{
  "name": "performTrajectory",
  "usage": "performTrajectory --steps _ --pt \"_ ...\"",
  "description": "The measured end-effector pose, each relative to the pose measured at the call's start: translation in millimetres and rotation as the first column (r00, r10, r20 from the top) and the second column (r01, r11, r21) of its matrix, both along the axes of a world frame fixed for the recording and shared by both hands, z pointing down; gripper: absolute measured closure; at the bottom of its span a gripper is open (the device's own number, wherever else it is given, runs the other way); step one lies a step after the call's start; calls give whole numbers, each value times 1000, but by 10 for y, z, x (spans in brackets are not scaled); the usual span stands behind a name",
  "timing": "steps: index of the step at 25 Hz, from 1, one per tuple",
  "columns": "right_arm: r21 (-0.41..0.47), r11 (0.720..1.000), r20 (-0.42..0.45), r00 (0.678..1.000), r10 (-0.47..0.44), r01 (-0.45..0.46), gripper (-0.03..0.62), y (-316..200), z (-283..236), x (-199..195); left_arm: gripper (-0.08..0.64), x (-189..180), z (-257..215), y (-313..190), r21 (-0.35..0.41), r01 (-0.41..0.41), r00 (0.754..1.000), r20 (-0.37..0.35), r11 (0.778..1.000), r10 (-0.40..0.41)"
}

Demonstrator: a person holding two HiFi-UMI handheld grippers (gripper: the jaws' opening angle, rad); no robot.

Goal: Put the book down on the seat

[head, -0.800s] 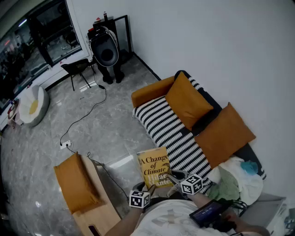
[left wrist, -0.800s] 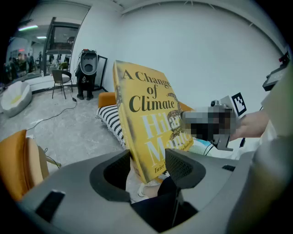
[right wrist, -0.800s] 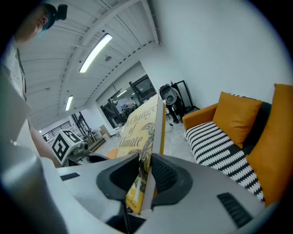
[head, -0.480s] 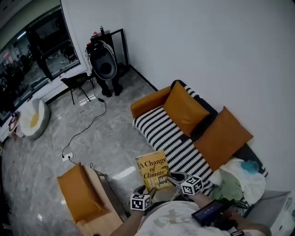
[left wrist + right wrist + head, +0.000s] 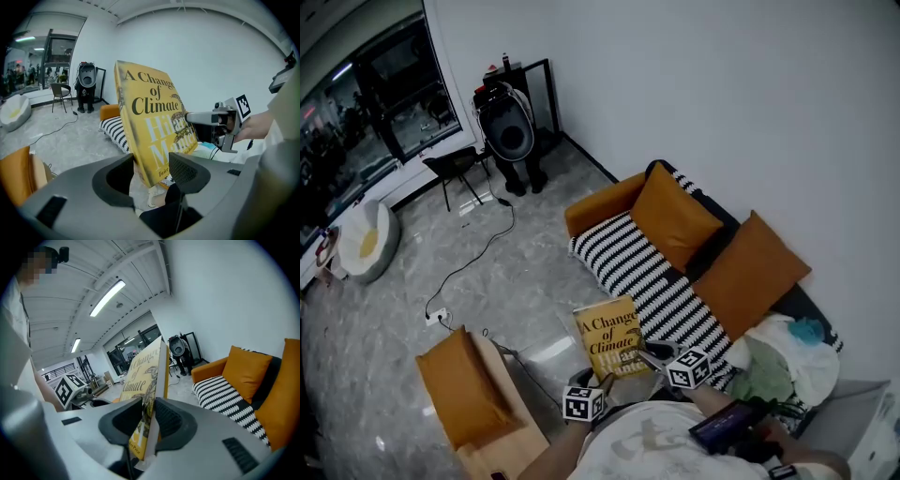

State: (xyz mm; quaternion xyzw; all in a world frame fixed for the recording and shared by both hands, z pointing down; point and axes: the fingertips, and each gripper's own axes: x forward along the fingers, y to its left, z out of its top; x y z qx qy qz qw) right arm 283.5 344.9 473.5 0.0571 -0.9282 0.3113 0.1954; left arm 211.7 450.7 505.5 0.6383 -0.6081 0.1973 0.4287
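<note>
A yellow hardback book (image 5: 612, 339) stands upright in the air just before the front edge of the sofa's black-and-white striped seat (image 5: 647, 272). My left gripper (image 5: 602, 380) takes its lower corner from below. In the left gripper view the book (image 5: 152, 122) passes slantwise between the jaws, touching both pads, with my left gripper (image 5: 151, 171) wide around it. My right gripper (image 5: 649, 354) holds the book's right edge. In the right gripper view the book (image 5: 149, 380) is seen edge-on, and my right gripper (image 5: 149, 416) is shut on it. The striped seat (image 5: 225, 392) lies ahead to the right.
Two orange cushions (image 5: 675, 216) (image 5: 750, 277) lean on the sofa's back. A heap of clothes (image 5: 783, 361) fills its right end. A wooden chair with an orange cushion (image 5: 464, 384) stands at the lower left. A cable (image 5: 473, 253) runs over the floor to a black round appliance (image 5: 511, 131).
Both grippers keep their hold on the book. The whole view has shifted a little, so the sofa and book sit slightly higher and further left in the picture.
</note>
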Motion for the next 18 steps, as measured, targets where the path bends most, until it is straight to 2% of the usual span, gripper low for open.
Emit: performTrajectory --steps 9,18 --pt "-6 1000 -15 1000 -2 2 494 -9 20 -26 321 -51 -30 -14 -2 -22 999 24 1000 22" --pt "-37 999 19 999 -38 39 494 -203 102 -278 324 -279 30 -174 -37 -9 999 39 999 11"
